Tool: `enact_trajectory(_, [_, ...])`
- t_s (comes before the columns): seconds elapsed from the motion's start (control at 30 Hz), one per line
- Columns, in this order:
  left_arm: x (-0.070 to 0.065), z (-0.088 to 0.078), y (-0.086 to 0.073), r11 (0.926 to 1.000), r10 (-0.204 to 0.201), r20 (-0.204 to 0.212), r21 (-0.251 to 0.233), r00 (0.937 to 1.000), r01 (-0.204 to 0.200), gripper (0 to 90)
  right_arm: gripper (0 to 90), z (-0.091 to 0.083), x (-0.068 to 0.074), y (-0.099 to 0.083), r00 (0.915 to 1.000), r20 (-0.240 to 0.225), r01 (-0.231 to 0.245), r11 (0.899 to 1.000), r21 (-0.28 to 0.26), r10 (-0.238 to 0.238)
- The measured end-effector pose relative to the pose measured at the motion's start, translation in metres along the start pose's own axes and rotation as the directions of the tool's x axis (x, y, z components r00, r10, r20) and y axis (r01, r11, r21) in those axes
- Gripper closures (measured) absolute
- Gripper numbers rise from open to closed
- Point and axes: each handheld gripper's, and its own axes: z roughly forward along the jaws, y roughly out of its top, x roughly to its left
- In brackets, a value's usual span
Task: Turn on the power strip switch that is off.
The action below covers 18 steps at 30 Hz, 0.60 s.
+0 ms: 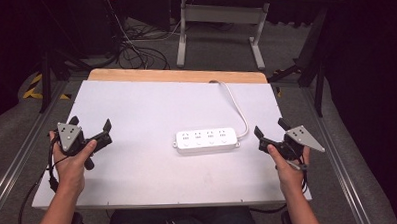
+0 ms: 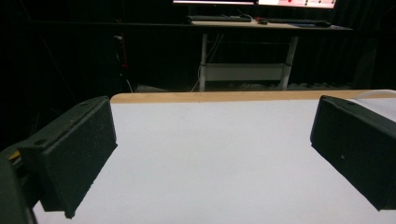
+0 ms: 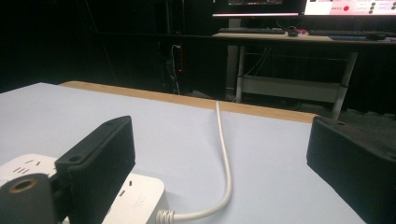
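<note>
With both the left gripper (image 1: 91, 126) and right gripper (image 1: 268, 131) wide open and empty, and the strip (image 1: 206, 140) lying mid-table between them, nearer your right, approach squarely, because a jaw catching the cord (image 1: 237, 108) probably drags the strip askew.

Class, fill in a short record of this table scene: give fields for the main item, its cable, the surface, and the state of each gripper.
Main item: white power strip, lying flat near the middle of the table
Cable: white cord, running from the strip's right end to the far edge
Surface: white board with a wooden strip along the far edge
Left gripper: jaws open, nothing between them, left of the strip
Right gripper: jaws open, nothing held, right of the strip
</note>
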Motion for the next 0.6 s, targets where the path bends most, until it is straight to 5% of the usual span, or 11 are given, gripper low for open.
enact_trajectory(0.23, [0.0000,0.0023,0.0003,1.0000,-0.006,0.005,0.001,1.0000,0.006,1.9,10.4,0.0019,0.0030,-0.0017,0.9998,-0.009,0.018,1.000,0.026,-0.018])
enact_trajectory(0.37, [-0.0018,0.0037,0.0003,1.0000,0.001,0.012,0.001,0.9999,-0.001,1.9,29.5,0.0007,0.0043,-0.0003,0.9995,-0.007,0.032,0.999,0.015,-0.032])
enact_trajectory(0.6, [-0.0004,0.0030,0.0003,1.0000,-0.004,0.010,-0.001,0.9999,0.004,2.2,46.8,-0.0025,0.0025,0.0030,0.9996,-0.009,0.026,1.000,-0.007,-0.026])
